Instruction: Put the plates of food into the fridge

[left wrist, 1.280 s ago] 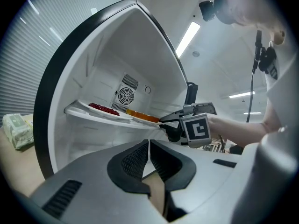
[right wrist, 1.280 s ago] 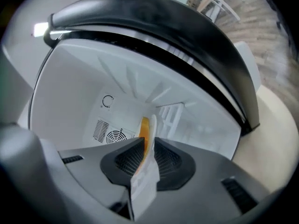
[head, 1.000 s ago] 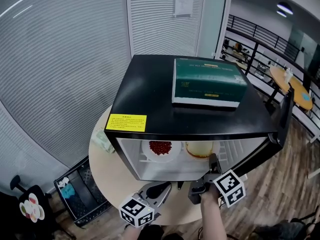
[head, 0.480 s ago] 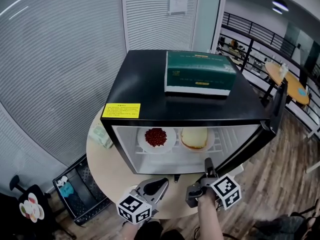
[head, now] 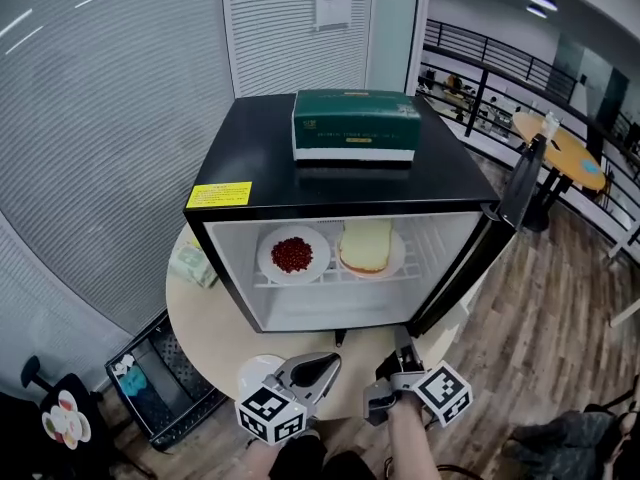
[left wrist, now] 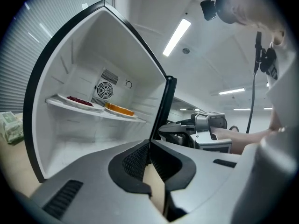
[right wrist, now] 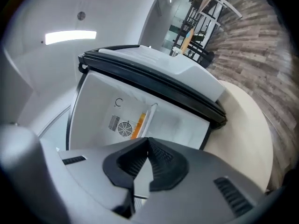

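Observation:
The black mini fridge (head: pixel 330 193) stands open on a round table (head: pixel 210 323), its door (head: pixel 500 218) swung out to the right. On its shelf sit a white plate of red beans (head: pixel 292 254) and, to its right, a plate with a yellow sandwich (head: pixel 368 248). The left gripper view shows both, the beans (left wrist: pixel 77 101) and the sandwich (left wrist: pixel 119 109). My left gripper (head: pixel 325 363) is shut and empty, in front of the fridge. My right gripper (head: pixel 400 353) has just been closing with nothing between its jaws. It is shut, low beside the door.
A green box (head: pixel 355 125) lies on the fridge top. A small packet (head: pixel 195 265) sits on the table left of the fridge, and a white round thing (head: pixel 258 371) lies by my left gripper. A black crate (head: pixel 160 378) stands on the floor at the left.
Both grippers have drawn back from the fridge opening, and more of the inside with both plates shows. The right gripper's jaws have closed.

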Action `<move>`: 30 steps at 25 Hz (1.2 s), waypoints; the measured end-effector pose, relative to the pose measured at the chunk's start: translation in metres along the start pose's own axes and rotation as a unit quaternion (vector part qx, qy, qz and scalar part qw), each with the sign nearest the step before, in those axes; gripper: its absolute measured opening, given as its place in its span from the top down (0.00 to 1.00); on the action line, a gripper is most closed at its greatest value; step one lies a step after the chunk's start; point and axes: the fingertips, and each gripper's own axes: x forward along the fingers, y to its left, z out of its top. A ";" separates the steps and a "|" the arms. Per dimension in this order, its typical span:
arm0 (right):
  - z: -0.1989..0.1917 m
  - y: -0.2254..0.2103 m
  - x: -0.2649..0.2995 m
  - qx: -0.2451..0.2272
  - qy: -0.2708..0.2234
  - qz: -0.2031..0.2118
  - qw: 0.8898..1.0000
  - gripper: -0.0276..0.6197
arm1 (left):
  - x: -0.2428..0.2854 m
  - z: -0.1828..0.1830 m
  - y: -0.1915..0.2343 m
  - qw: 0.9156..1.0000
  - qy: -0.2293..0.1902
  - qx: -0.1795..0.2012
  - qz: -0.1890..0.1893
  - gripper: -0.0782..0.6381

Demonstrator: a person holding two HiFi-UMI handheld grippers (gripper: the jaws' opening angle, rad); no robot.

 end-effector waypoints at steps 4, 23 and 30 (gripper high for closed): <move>-0.001 0.012 -0.025 0.024 -0.003 0.075 0.997 0.95 | 0.000 -0.007 -0.020 1.000 0.001 -0.006 -0.007 0.88; -0.078 -0.033 -0.145 0.035 0.045 0.149 0.987 0.95 | -0.027 -0.039 -0.107 1.000 -0.031 0.002 0.000 0.88; -0.063 -0.048 -0.174 -0.027 0.048 0.130 0.990 0.95 | -0.014 -0.045 -0.129 1.000 -0.025 0.014 -0.005 0.88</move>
